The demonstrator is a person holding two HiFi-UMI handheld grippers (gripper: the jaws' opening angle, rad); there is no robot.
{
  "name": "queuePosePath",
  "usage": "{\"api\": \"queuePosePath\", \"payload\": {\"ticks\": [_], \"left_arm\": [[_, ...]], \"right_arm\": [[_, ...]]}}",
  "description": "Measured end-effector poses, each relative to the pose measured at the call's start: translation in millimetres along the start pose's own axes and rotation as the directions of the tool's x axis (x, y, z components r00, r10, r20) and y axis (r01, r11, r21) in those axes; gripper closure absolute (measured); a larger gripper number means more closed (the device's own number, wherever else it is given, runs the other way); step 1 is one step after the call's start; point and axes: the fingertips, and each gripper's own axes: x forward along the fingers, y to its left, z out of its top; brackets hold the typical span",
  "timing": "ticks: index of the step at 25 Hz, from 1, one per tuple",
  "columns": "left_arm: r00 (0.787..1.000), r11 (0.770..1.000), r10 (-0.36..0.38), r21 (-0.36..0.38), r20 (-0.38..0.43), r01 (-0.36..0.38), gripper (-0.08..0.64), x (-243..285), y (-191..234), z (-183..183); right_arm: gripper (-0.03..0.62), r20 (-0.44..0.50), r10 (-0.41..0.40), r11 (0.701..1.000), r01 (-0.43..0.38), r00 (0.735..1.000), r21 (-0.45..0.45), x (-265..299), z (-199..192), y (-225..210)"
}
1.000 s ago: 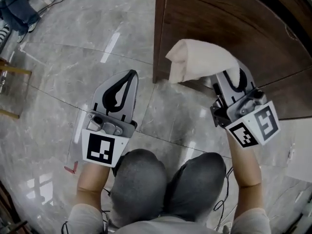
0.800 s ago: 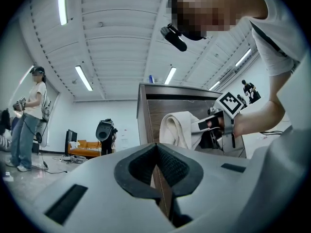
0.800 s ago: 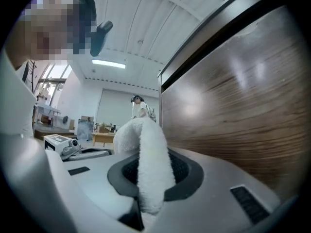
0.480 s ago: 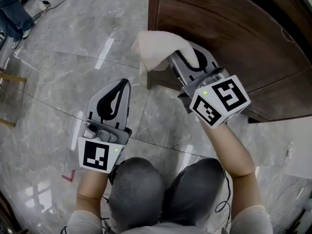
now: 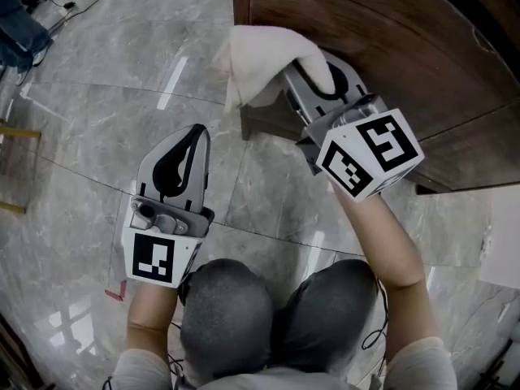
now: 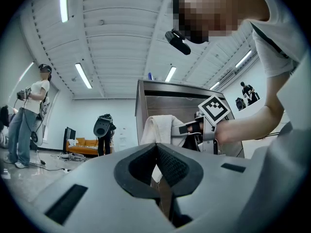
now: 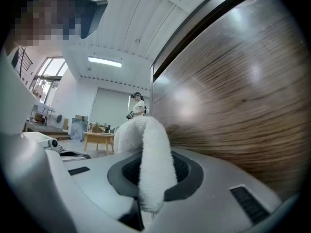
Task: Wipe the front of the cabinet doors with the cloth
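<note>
White cloth (image 5: pixel 264 59) between right tongs (image 5: pixel 318 84)

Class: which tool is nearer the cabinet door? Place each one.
Right. The right tool, clamping the cloth, is at the cabinet door; the left tool hangs over the floor, clear of it.

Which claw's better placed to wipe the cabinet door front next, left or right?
Right. The right claw is shut on the cloth, right beside the cabinet door. The left claw is shut, holds nothing, and hangs over the floor, apart from the door.
</note>
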Motion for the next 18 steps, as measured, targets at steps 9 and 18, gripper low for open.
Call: {"api": "queuePosePath", "payload": {"ticks": [9,18], "left_arm": [[1.000,1.000,-0.012,-0.005,-0.028,0.012,0.551,6,-11,-5],[0.999,1.000,-0.010,0.002,-0.043,0.010,0.551,6,-18,-4]], "right_arm": [[0.523,-0.003,-0.046,0.999,0.046,0.999,0.010,-38,-4,-27],[0.523,0.003,-0.118,0.993,0.118,0.993,0.025,-81,-6,-52]]}}
